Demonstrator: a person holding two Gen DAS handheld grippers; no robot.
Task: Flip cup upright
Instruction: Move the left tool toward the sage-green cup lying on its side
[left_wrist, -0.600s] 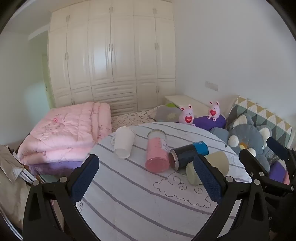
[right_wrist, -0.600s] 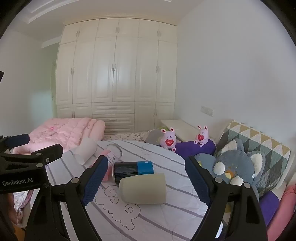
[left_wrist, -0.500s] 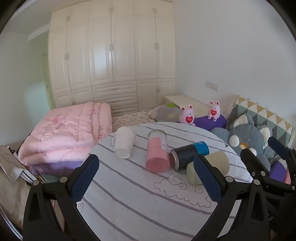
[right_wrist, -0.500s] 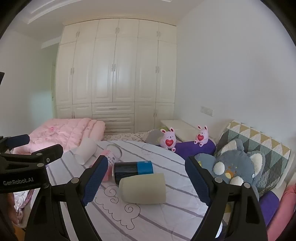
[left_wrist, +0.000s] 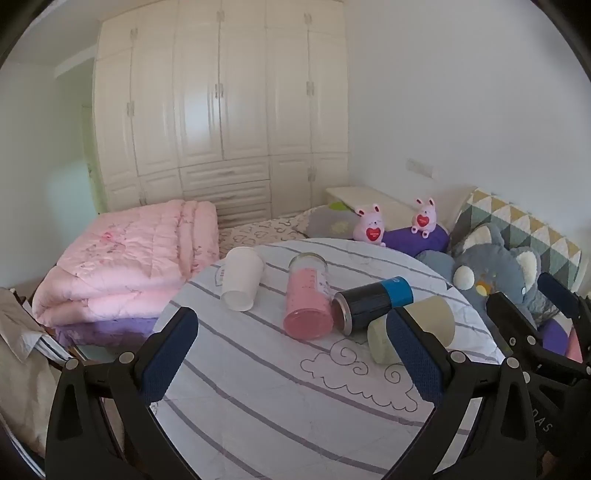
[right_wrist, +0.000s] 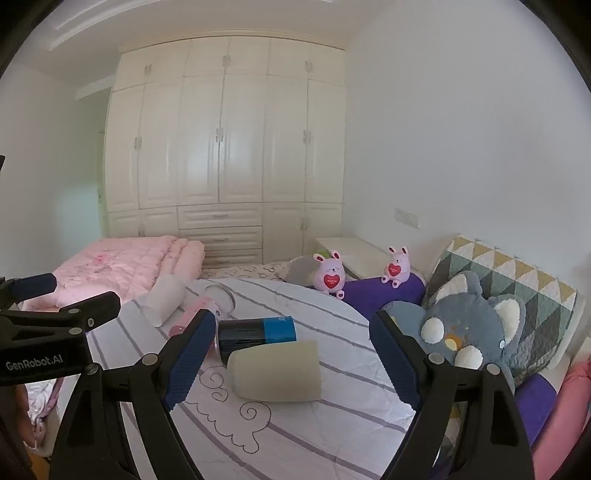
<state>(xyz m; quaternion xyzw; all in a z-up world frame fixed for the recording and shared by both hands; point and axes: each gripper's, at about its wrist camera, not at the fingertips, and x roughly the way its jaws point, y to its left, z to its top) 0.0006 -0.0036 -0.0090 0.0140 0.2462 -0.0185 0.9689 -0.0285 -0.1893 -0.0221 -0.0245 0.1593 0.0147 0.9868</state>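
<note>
Four cups lie on their sides on the round counter (left_wrist: 258, 406): white cup (left_wrist: 242, 282), pink cup (left_wrist: 308, 299), dark can-like cup (left_wrist: 373, 302) and beige cup (right_wrist: 275, 371). Left tongs (left_wrist: 291, 352) and right tongs (right_wrist: 291, 363) are both spread wide, holding nothing. The beige cup lies nearest the right tongs, between its pads. It looks light, matte and fairly stiff; it would likely roll. Grip across mid-body, firmly but without crushing.
</note>
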